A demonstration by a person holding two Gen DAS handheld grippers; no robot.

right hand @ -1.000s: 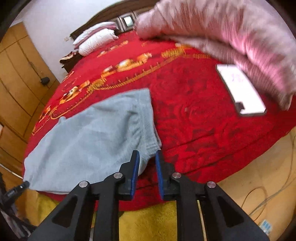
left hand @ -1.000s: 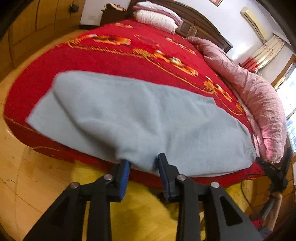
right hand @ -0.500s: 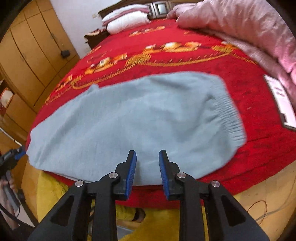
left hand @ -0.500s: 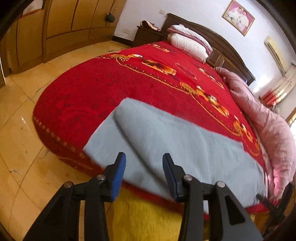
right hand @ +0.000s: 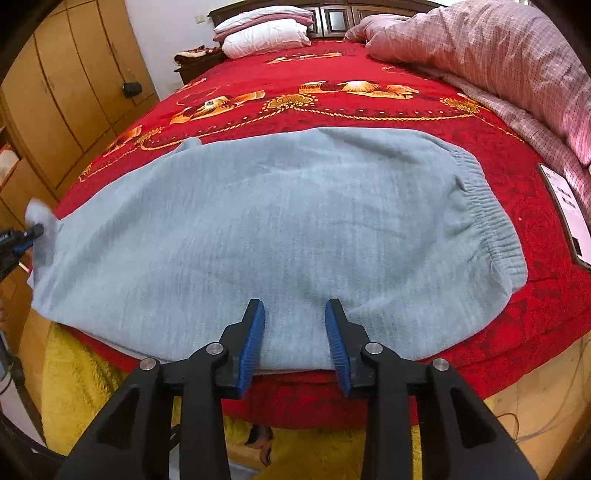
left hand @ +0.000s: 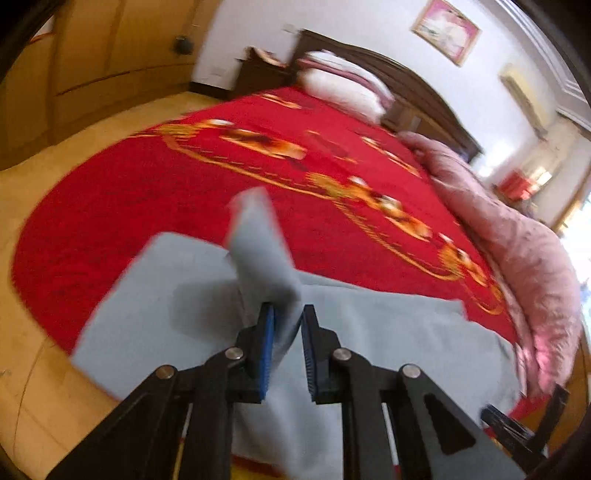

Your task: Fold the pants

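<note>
Light grey-blue pants (right hand: pixel 280 229) lie folded lengthwise across the near edge of a red bed (right hand: pixel 332 107), ribbed waistband (right hand: pixel 487 218) at the right. My left gripper (left hand: pixel 287 321) is shut on the leg end of the pants (left hand: pixel 258 251) and holds it lifted off the bed; it also shows at the left edge of the right wrist view (right hand: pixel 22 236). My right gripper (right hand: pixel 295 321) is open, its fingers over the near edge of the pants, holding nothing.
A pink quilt (right hand: pixel 498 62) is bunched along the bed's right side, with a phone (right hand: pixel 569 210) beside it. Pillows (right hand: pixel 266 33) lie at the headboard. Yellow rug (right hand: pixel 92 387) and wood floor lie below; wooden wardrobes (right hand: pixel 55 92) stand left.
My left gripper has closed on the leg end and lifted it off the bed. My right gripper has opened wider and come nearer to the pants' near edge.
</note>
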